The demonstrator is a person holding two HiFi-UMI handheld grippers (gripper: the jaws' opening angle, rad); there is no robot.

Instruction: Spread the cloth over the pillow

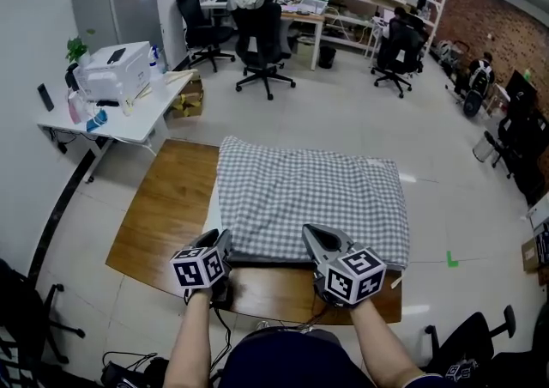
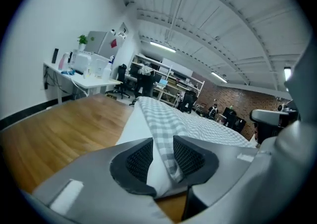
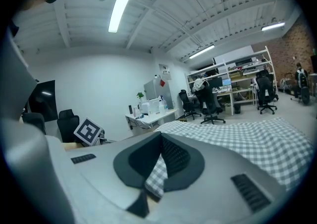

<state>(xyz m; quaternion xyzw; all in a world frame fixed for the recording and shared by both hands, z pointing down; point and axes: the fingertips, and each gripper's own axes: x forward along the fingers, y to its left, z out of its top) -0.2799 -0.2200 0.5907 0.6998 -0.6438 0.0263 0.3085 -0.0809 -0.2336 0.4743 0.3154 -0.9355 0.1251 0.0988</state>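
A grey-and-white checked cloth lies spread over a white pillow on a wooden table. My left gripper is at the cloth's near left corner. In the left gripper view its jaws stand open, with the cloth's edge and the pillow's side lying loose between the pads. My right gripper is at the middle of the near edge. The right gripper view shows it shut on a fold of the checked cloth.
A white desk with a printer stands at the far left, cardboard boxes beside it. Black office chairs and desks fill the back of the room. Tiled floor surrounds the table.
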